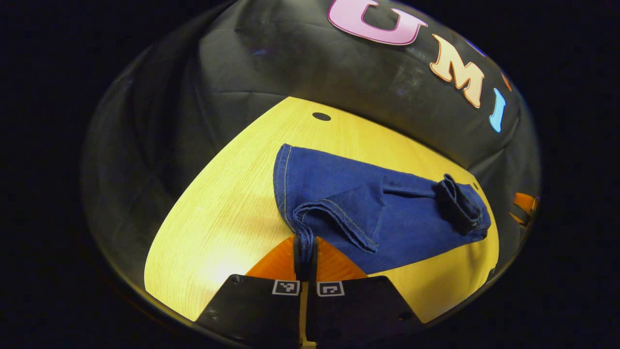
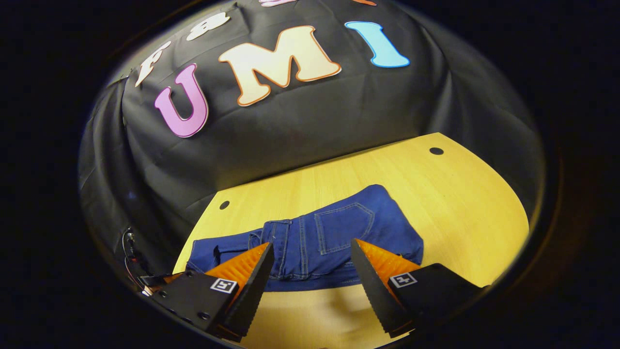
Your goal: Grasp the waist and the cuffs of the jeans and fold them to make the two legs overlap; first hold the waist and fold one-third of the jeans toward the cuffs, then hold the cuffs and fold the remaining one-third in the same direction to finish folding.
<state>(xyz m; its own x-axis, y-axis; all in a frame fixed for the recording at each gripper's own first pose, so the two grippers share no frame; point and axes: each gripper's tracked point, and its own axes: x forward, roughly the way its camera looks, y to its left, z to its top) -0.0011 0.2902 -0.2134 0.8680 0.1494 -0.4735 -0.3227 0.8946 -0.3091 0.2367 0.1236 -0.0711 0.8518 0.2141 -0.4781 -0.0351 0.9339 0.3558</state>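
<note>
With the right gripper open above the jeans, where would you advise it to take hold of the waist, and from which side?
Probably the waistband edge of the jeans, beside the back pocket. Come down from above and the near side: the right gripper is open just short of the near edge, and the band is a thick, stitched ridge lying flat on the table.

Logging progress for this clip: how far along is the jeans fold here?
Early. The jeans lie lengthwise on the table, not yet folded in thirds. In hand: the left gripper is shut on a cuff, lifting it. The right gripper hangs open above the waist, gripping nothing. Whether the legs fully overlap I cannot tell. Both third-folds remain.
</note>
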